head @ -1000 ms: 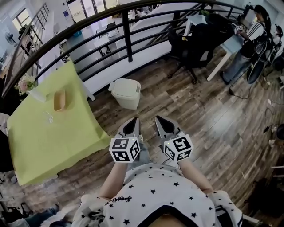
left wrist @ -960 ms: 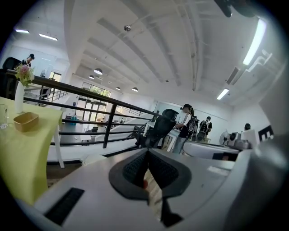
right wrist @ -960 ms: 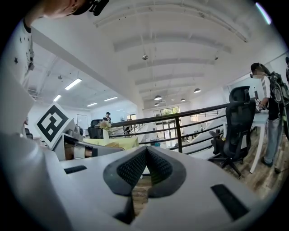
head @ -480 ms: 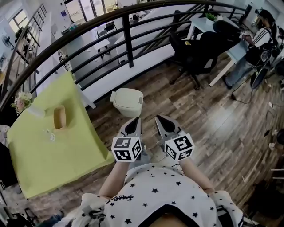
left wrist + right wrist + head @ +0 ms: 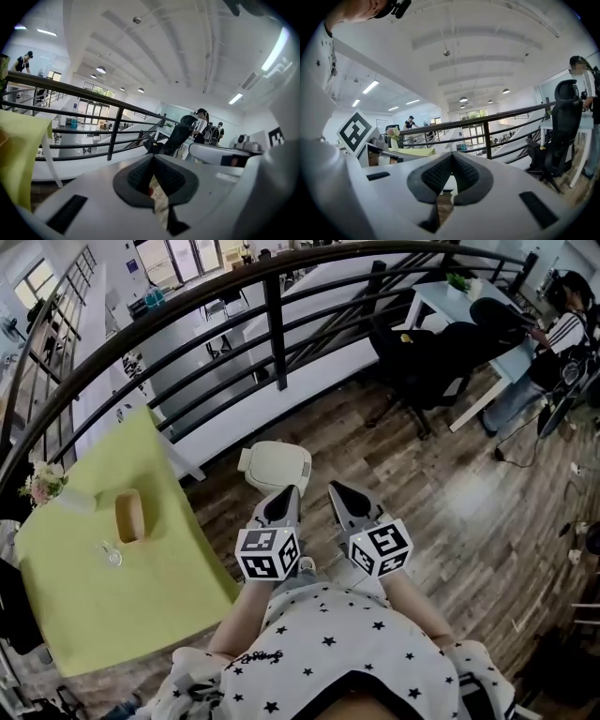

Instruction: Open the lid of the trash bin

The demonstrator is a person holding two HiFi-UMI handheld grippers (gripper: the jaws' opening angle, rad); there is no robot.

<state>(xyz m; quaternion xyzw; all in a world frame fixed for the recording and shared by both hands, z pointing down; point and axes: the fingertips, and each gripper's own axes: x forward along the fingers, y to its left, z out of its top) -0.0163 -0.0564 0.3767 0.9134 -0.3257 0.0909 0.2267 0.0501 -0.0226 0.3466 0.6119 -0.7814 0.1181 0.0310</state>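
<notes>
Both pairs of jaws are closed tip to tip and empty, left gripper [image 5: 290,493] and right gripper [image 5: 336,490] side by side just short of the trash bin [image 5: 270,480] on the floor. Its shut lid [image 5: 281,461] looks like light, stiff plastic, best lifted at the near lip. The green table [image 5: 112,606] crowds the left and the railing [image 5: 274,324] stands behind, with open floor to the right.
</notes>
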